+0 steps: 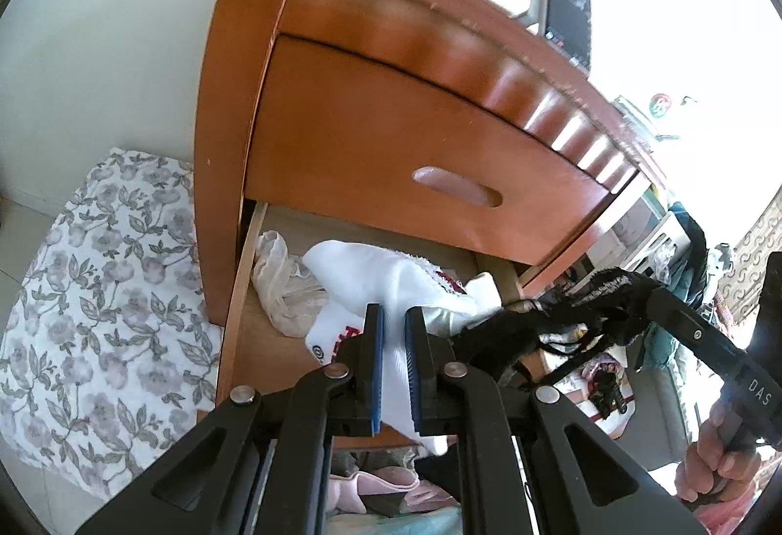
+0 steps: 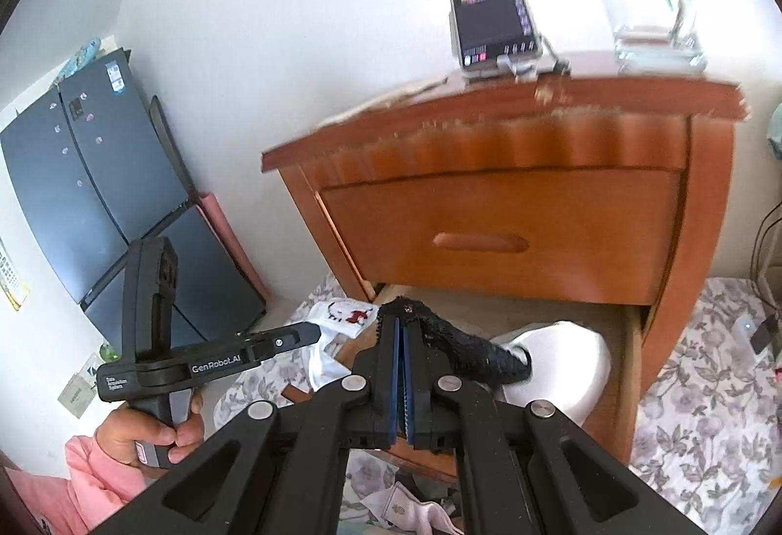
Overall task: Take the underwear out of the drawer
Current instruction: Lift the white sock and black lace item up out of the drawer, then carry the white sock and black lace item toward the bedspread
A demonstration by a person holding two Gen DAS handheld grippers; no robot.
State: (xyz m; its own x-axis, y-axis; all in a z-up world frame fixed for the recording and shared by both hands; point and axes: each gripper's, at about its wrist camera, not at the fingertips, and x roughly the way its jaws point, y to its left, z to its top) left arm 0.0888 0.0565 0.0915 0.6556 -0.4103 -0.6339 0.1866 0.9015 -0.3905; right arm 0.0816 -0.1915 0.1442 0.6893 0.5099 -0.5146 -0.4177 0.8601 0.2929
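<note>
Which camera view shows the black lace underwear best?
The right wrist view: the black lace underwear is close, pinched in the right tongs. The left wrist view shows it sideways, stretched and partly hidden.

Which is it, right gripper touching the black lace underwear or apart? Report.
Touching. The right wrist view shows the right gripper shut on the black lace underwear, its lace pinched between the blue pads and trailing right.
</note>
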